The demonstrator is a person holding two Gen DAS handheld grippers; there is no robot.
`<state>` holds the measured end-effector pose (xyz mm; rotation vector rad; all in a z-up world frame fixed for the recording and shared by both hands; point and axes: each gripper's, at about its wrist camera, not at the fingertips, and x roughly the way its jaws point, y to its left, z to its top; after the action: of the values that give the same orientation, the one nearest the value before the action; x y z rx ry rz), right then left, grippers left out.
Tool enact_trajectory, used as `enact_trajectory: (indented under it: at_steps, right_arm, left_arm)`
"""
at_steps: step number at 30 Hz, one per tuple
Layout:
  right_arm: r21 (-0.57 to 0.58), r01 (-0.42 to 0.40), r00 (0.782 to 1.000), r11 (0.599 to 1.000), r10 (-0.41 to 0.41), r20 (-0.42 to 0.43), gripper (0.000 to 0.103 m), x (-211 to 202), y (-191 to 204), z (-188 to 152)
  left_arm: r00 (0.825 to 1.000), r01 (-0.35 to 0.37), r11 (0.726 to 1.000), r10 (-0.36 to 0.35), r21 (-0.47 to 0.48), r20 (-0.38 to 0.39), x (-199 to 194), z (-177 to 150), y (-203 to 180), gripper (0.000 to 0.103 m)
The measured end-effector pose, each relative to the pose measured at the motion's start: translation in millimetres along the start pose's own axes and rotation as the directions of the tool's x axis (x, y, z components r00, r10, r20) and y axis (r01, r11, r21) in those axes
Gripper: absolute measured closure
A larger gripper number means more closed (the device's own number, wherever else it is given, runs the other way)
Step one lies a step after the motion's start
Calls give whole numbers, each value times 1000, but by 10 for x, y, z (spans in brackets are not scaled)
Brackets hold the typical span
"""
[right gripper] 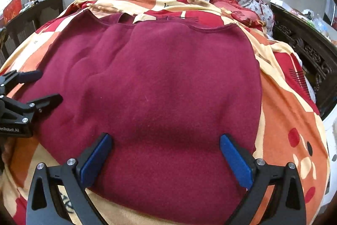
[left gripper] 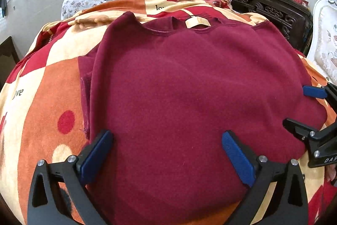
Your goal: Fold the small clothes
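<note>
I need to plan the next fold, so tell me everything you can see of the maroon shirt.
The shirt is dark maroon, fleecy-looking, spread mostly flat on the patterned blanket with soft ripples. Its neckline lies at the far end, showing a beige tag. One side looks already folded inward, leaving a doubled edge. The hem end is nearest both cameras. The left gripper and right gripper are open over that end, holding nothing.

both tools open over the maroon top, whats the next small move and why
Probably lower both and pinch the near hem. The left tool and right tool hover open, holding nothing, above the maroon sweatshirt. It lies flat on the patterned blanket, neck label at the far end, not yet folded lengthwise.
</note>
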<state>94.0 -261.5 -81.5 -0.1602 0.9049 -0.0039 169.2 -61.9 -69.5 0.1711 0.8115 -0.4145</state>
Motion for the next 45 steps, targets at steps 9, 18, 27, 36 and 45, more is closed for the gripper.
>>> enact_trajectory:
  at_steps: [9, 18, 27, 36, 45]
  right_arm:
    - [-18, 35, 999, 999, -35, 6, 0, 25, 50, 5]
    - [-42, 76, 997, 996, -75, 29, 0, -16, 99, -9]
    - [-36, 68, 997, 997, -67, 29, 0, -17, 79, -10]
    - [-37, 71, 997, 997, -70, 32, 0, -23, 91, -11]
    - [-36, 70, 997, 997, -68, 32, 0, -27, 95, -15]
  left_arm:
    - [999, 53, 998, -53, -27, -6, -191, 51, 79, 0]
    - [962, 270, 865, -263, -423, 77, -1049, -559, 886, 0]
    - [887, 411, 641, -445, -648, 123, -596, -771, 700, 0]
    - [841, 506, 480, -459, -716, 287, -422, -664, 994, 0]
    - [932, 359, 752, -264, -553, 247, -614, -501, 690, 21]
